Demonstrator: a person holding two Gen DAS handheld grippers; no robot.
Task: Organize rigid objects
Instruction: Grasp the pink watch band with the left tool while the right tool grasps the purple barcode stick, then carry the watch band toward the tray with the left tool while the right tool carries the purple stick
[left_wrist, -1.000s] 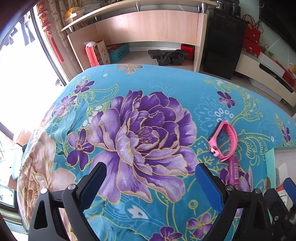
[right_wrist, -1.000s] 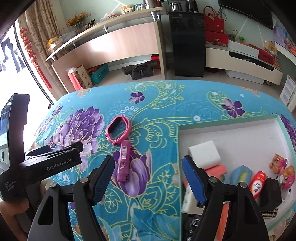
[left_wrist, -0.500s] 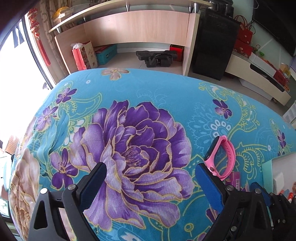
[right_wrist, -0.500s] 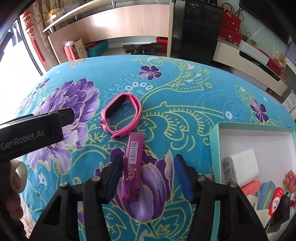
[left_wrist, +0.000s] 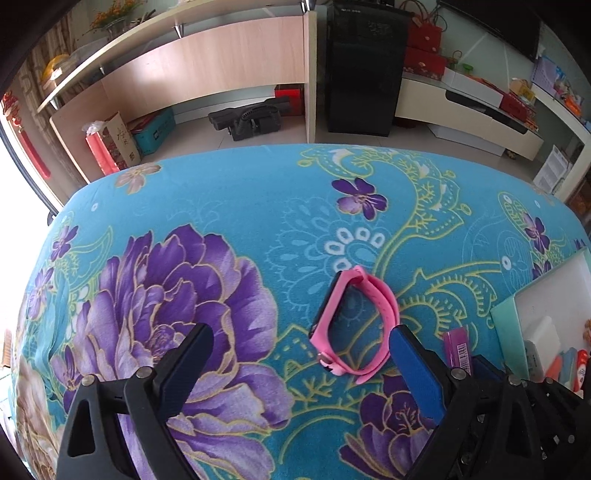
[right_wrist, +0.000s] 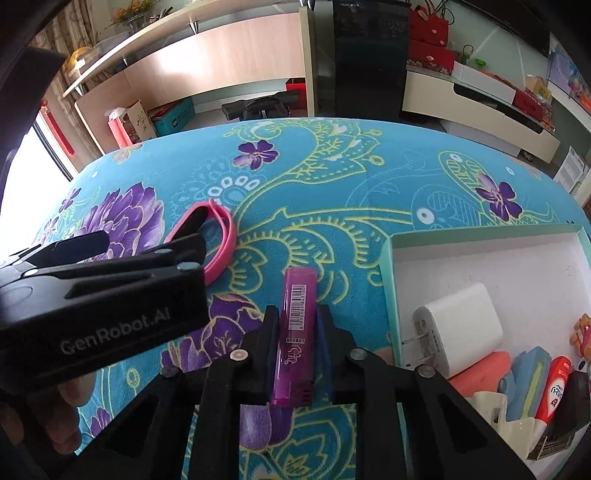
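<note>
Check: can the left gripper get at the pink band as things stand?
Probably yes. The left gripper is open, and the pink band lies flat on the cloth just ahead of its right finger, nothing on it. The right gripper, shut on the purple lighter, sits close alongside, so clearance looks tight.

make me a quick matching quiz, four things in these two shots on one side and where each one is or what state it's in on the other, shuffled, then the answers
Things:
1. purple lighter
2. pink wristband
3. white charger
4. left claw

Places or states:
A. open above the cloth, holding nothing
B. clamped between the right claw fingers
C. lying inside the box
D. lying loose on the blue floral cloth

Pairs: 1-B, 2-D, 3-C, 4-A
</note>
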